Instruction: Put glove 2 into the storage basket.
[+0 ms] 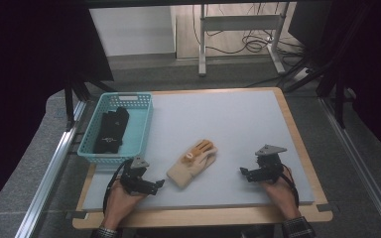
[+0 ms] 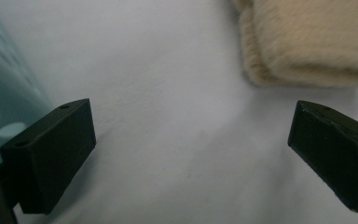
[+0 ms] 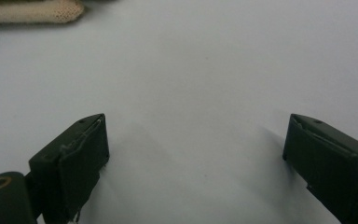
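Observation:
A cream and orange glove [image 1: 192, 161] lies flat on the grey mat [image 1: 228, 119], near the middle front. My left gripper [image 1: 159, 184] rests low at the front left, its tips close to the glove's cuff [image 2: 307, 42], jaws wide apart with bare mat between them. My right gripper [image 1: 244, 171] sits at the front right, well apart from the glove, jaws open over bare mat [image 3: 196, 116]; a cream fingertip of the glove [image 3: 51, 11] peeks in at the top left of the right gripper view.
A teal plastic basket [image 1: 144, 121] stands at the left edge of the mat with a black glove [image 1: 111, 130] inside; its wall [image 2: 4, 93] is close beside my left gripper. The mat's wooden border [image 1: 297, 134] frames the work area.

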A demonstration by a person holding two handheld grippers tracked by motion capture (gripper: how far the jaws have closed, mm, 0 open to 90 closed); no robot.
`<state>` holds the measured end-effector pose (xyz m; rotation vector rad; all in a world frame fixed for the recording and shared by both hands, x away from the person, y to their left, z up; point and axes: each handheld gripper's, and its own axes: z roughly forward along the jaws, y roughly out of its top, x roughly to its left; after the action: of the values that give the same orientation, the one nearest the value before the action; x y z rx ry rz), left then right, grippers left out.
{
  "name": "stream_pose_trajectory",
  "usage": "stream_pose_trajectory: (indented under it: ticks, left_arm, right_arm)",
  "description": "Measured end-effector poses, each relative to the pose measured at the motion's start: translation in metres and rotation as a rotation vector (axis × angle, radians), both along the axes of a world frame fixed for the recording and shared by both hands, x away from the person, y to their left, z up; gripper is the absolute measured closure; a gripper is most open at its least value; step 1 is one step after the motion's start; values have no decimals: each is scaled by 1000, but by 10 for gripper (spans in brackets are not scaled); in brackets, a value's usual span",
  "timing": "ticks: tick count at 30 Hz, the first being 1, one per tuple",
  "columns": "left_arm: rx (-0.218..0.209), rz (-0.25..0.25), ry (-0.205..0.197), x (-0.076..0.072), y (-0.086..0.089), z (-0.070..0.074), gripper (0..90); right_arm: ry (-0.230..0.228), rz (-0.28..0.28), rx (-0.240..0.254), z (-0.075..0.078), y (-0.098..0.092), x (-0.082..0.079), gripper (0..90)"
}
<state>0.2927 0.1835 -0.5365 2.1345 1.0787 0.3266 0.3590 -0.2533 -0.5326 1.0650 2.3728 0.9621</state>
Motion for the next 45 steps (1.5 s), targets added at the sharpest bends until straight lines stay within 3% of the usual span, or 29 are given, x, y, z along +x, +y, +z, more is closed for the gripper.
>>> stream_pose_trajectory:
  ticks: [6, 15, 25, 30, 33, 38, 42, 45]
  left_arm:
    - [-2, -61, 8, 6, -19, 19, 2]
    - [32, -163, 35, 32, -72, 37, 18]
    - [93, -178, 92, 63, -112, 23, 26]
    - [123, -177, 102, 68, -119, 15, 41]
    - [177, -181, 100, 66, -124, 11, 66]
    - [174, -188, 101, 63, -125, 12, 176]
    - [169, -178, 103, 61, -123, 16, 379]
    - [176, -171, 113, 60, -124, 18, 470]
  right_arm:
    - [0, -1, 0, 0, 0, 0, 65]
    - [0, -1, 1, 0, 0, 0, 65]
    - [0, -1, 2, 0, 0, 0, 65]
    - [-1, -1, 2, 0, 0, 0, 65]
    - [-1, 0, 1, 0, 0, 0, 65]
    - [-1, 0, 1, 0, 0, 0, 65]
    - [-1, 0, 1, 0, 0, 0, 65]
    - [-1, 0, 1, 0, 0, 0, 65]
